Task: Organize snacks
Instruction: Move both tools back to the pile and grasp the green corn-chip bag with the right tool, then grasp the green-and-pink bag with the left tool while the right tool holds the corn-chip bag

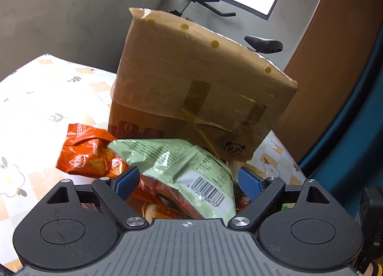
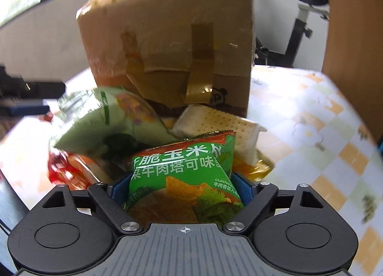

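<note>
- Snacks lie in a loose heap on a table covered with a white cloth [image 2: 311, 113] printed with orange and pale-green squares and small flowers, right in front of a tall brown cardboard box [image 2: 172, 43] patched with strips of brown tape.
- Bright green corn-chip bag [image 2: 186, 180], printed with white Chinese characters and pictures of triangular chips and herbs, sits between the blue pads of the right gripper [image 2: 183, 192]; both pads appear to touch its sides, so the gripper looks closed on this wide bag.
- Behind that bag, a clear-wrapped pack of pale square crackers [image 2: 220, 122] leans against the foot of the box.
- To its left, a pale green foil bag [image 2: 100, 127] rests tilted on top of the heap, with red and orange wrappers showing under it; this part of the right wrist view is blurred.
- From the left wrist view, the left gripper [image 1: 189, 183] has its jaws spread wide, and the pale green foil bag [image 1: 182, 170], its barcode facing up, lies between the blue pads without either pad pressing on it.
- An orange crinkled chip bag [image 1: 88, 154] lies just left of the pale green one, on the cloth [image 1: 47, 98].
- The cardboard box [image 1: 198, 89] stands upright just behind the heap.
</note>
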`<act>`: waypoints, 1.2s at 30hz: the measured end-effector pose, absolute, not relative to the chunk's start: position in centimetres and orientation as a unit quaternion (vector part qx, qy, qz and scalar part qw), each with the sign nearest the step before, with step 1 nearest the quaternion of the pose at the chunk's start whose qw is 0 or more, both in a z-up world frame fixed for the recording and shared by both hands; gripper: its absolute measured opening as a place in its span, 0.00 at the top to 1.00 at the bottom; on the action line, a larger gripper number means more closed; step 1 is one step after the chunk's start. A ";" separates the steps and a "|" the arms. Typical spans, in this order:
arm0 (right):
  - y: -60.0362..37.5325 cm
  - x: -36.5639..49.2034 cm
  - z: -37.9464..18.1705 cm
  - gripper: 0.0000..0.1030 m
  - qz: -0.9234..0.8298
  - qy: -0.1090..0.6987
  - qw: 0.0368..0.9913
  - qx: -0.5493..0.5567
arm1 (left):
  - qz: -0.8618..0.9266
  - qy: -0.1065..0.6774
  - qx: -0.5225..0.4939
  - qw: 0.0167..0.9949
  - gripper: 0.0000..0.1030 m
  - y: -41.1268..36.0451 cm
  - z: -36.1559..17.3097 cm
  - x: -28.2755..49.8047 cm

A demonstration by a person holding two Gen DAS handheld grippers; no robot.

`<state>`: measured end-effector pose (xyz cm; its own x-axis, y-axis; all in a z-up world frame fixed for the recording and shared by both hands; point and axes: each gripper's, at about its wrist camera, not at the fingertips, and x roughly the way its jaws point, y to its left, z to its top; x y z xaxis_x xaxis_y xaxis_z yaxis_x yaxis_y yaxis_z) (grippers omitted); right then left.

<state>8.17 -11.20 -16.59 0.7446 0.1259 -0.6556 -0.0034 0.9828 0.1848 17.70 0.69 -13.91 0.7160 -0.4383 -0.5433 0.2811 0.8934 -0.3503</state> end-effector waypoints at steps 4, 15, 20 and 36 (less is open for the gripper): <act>-10.6 7.4 -16.9 0.20 0.027 0.337 0.938 0.077 | -0.201 0.333 -0.132 0.912 0.12 0.4 -14.6 17.9; -10.8 7.0 -17.2 0.21 0.004 0.310 0.947 0.086 | -0.187 0.363 -0.187 0.893 0.08 0.0 -16.4 21.1; -10.9 7.1 -17.5 0.20 0.005 0.308 0.947 0.095 | -0.184 0.372 -0.180 0.892 0.04 -1.4 -17.1 22.1; -10.9 7.1 -17.7 0.20 0.012 0.303 0.948 0.101 | -0.196 0.361 -0.197 0.890 0.23 -1.5 -17.2 22.0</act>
<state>7.12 -10.91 -17.69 0.8162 0.0834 -0.5717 0.0388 0.9794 0.1983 22.01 -1.48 -17.19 0.6628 -0.4908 -0.5655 0.2070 0.8459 -0.4916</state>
